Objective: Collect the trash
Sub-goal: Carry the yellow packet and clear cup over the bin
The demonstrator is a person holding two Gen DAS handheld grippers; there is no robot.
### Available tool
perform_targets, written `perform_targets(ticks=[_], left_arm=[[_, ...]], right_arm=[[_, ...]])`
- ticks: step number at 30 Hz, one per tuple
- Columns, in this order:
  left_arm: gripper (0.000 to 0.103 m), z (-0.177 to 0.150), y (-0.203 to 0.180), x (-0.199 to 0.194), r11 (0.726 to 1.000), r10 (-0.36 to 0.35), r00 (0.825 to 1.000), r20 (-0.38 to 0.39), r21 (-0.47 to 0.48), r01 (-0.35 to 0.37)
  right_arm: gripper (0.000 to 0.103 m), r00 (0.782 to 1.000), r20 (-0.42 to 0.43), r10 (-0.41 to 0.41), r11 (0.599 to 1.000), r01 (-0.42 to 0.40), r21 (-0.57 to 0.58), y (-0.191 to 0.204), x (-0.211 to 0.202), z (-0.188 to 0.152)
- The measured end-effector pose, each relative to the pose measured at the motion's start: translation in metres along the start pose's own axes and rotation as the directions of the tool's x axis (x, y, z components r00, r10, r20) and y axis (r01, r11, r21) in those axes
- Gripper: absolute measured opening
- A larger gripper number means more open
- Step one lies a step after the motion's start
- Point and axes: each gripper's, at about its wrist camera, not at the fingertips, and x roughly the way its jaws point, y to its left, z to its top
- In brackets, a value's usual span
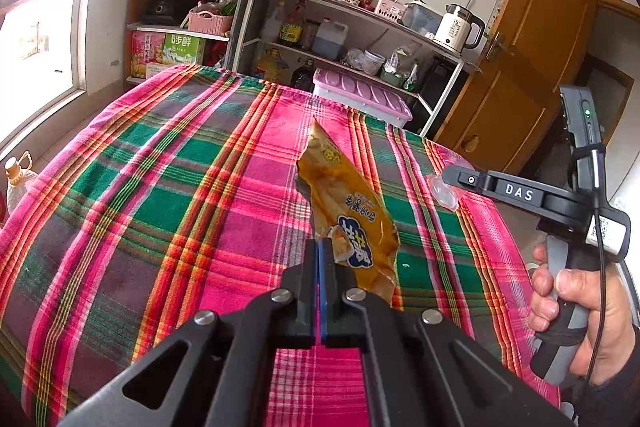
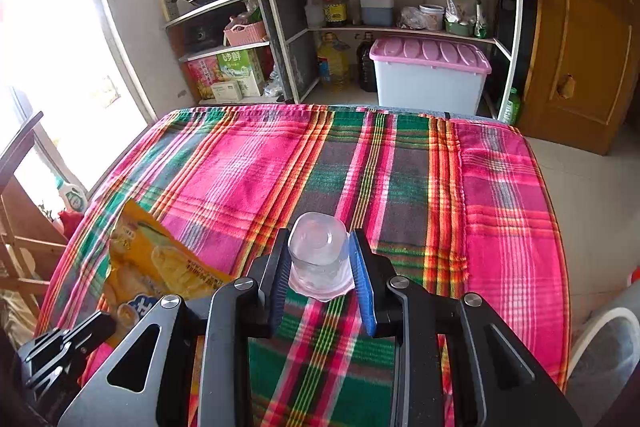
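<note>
Left gripper: jaws clamped on the wrapper, which hangs over the cloth. Right gripper: jaws narrow, holding the cup at 12 o'clock. Keep pressure light; thin plastic likely crushes or slips.

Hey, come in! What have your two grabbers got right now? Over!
Left gripper shut on yellow snack bag. Right gripper shut on clear plastic cup. Nothing in the way on the plaid cloth.
</note>
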Motion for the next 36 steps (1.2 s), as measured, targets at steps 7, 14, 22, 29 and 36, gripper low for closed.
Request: perform_targets(ticks=[7, 14, 22, 29, 36], left_arm=[[0.000, -0.003, -0.034, -0.022, 0.999, -0.019, 1.000, 0.004, 0.047, 0.019], [0.000, -0.009, -0.074, -0.049, 0.994, -0.050, 0.999, 0.010, 0.095, 0.048], [0.000, -0.016, -0.122, -0.071, 0.982, -0.098, 0.995, 0.004, 0.161, 0.096], [0.000, -0.028, -0.167, -0.073, 0.962, -0.153, 0.988, -0.031, 0.224, 0.156], [0.000, -0.038, -0.213, -0.063, 0.933, -0.212, 0.974, -0.083, 0.279, 0.227]], right_arm=[[0.030, 1.000, 0.023, 0.016, 0.999, -0.017, 0.033, -0.010, -0.058, -0.031], [0.030, 0.999, 0.050, 0.014, 0.997, -0.017, 0.070, -0.027, -0.112, -0.060], [0.030, 0.998, 0.070, -0.004, 0.991, -0.005, 0.133, -0.057, -0.158, -0.092], [0.030, 0.997, 0.074, -0.028, 0.980, 0.013, 0.200, -0.089, -0.184, -0.118], [0.030, 0.994, 0.079, -0.070, 0.963, 0.046, 0.267, -0.124, -0.201, -0.135]])
